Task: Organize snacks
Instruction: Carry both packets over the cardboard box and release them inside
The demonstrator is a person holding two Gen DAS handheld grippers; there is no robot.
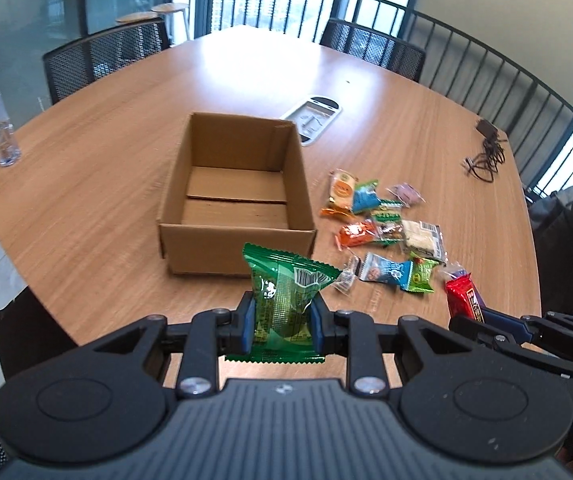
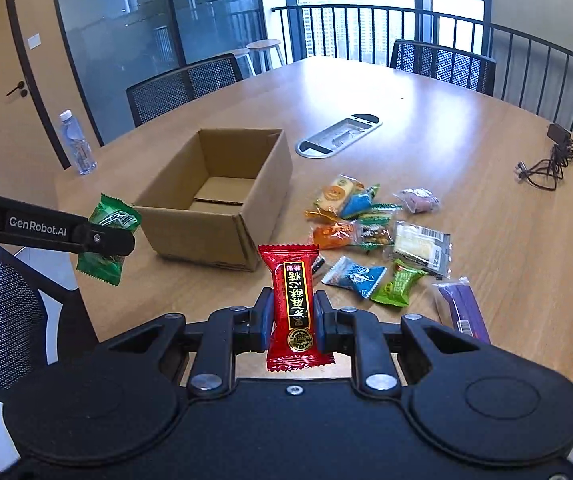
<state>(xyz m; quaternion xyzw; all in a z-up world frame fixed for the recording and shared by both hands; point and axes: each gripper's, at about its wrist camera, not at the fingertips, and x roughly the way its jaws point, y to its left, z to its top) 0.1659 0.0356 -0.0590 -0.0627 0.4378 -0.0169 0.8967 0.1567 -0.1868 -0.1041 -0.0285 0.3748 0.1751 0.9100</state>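
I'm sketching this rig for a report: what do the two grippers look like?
Both the left gripper and the right gripper are matte black, with blue pads on the jaws, linkage bars with silver screws, and round discs on a ribbed body. White "GenRobot.AI" lettering marks the left one's side.

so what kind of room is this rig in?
Most likely an office meeting room: a long wooden conference table with a built-in cable port, mesh office chairs around it, and glass partition walls. City buildings show beyond the railing, so probably an upper floor.
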